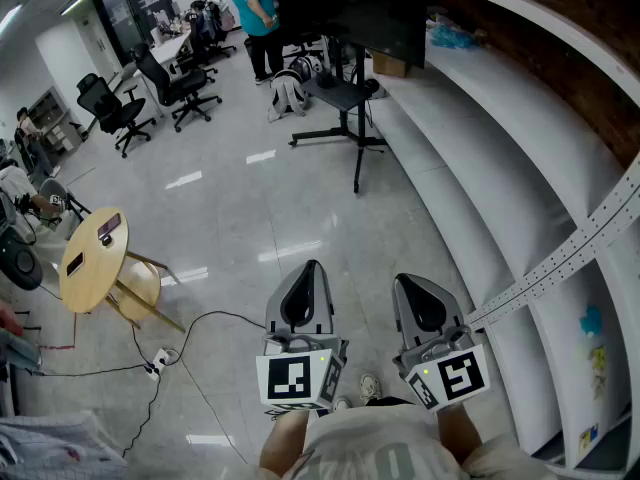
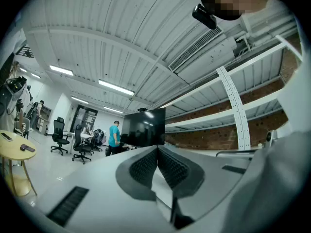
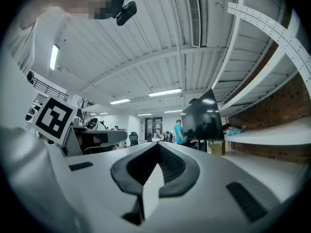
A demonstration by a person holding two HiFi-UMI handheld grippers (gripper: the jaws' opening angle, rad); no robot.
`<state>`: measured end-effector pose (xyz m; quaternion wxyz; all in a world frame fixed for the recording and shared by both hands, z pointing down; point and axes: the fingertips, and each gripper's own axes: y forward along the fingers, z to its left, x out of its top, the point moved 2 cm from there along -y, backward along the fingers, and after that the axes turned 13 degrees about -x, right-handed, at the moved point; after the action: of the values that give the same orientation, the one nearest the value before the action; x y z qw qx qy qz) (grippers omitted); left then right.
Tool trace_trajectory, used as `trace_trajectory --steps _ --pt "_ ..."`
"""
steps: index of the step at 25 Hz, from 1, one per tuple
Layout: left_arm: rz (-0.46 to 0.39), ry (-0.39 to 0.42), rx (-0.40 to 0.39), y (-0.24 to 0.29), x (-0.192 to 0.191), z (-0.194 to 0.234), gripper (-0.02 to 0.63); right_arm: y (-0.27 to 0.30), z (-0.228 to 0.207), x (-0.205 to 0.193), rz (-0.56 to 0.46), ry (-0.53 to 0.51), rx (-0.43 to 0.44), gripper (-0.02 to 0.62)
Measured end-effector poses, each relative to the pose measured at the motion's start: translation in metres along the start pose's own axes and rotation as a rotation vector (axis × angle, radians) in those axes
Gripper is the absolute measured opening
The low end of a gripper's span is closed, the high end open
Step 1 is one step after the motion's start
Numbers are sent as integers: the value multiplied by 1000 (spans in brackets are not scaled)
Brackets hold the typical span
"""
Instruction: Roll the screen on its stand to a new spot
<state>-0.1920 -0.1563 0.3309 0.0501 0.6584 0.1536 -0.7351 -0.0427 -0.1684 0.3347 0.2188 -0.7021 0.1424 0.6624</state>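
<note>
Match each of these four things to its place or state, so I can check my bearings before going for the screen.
Things:
1. large black screen on its wheeled stand
2. round light wooden table
3. white power strip
4. left gripper

Places or states:
A. on the glossy floor, lower left in the head view
B. at the far end, beside the white stepped benches
C. jaws shut, nothing between them
D. at the head view's left edge

Pairs: 1-B, 2-D, 3-A, 4-C
</note>
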Motion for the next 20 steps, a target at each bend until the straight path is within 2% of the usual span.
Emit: trace_trajectory --steps 9,14,20 --pt "-3 13 14 15 6 -6 15 13 -17 -2 -5 -5 21 18" --pt "16 -7 53 23 -9 -2 15 22 -32 -11 -8 15 37 18" --pt "47 14 88 39 -27 -2 15 35 -70 -28 0 73 26 19"
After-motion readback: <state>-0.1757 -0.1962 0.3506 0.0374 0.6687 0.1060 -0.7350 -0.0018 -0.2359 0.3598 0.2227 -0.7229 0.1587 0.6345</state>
